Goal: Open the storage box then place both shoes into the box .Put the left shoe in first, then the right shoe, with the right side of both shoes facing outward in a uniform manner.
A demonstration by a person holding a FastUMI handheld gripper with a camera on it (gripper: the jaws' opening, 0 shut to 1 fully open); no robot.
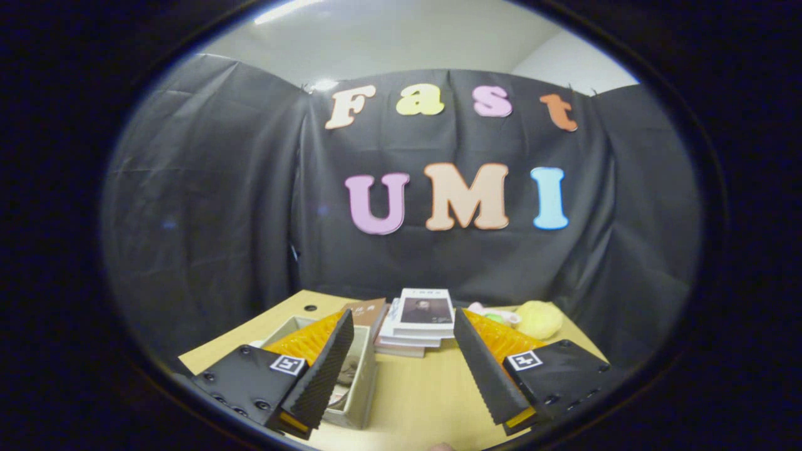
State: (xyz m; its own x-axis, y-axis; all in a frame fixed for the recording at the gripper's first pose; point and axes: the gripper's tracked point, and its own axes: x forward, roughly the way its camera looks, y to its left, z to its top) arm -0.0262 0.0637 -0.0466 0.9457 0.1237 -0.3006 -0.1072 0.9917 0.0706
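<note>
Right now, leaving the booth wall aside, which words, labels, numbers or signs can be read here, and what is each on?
Nothing is legible.
White book on top of the stack: print above the cover picture, too small to read.
Brown book beside it: cover print blurred.
Square markers on the tool: coded patterns, no words.
The tool's fingers stand open over the table, holding nothing.

The table (413, 394) between the fingers looked like pale, smooth wood laminate with a matt finish. The box (362, 382) behind the left finger seemed dull cardboard. Beyond the open gripper (404, 376), paper books (421, 319) had slightly glossy covers; the toy (540, 318) looked fuzzy plush.
</note>
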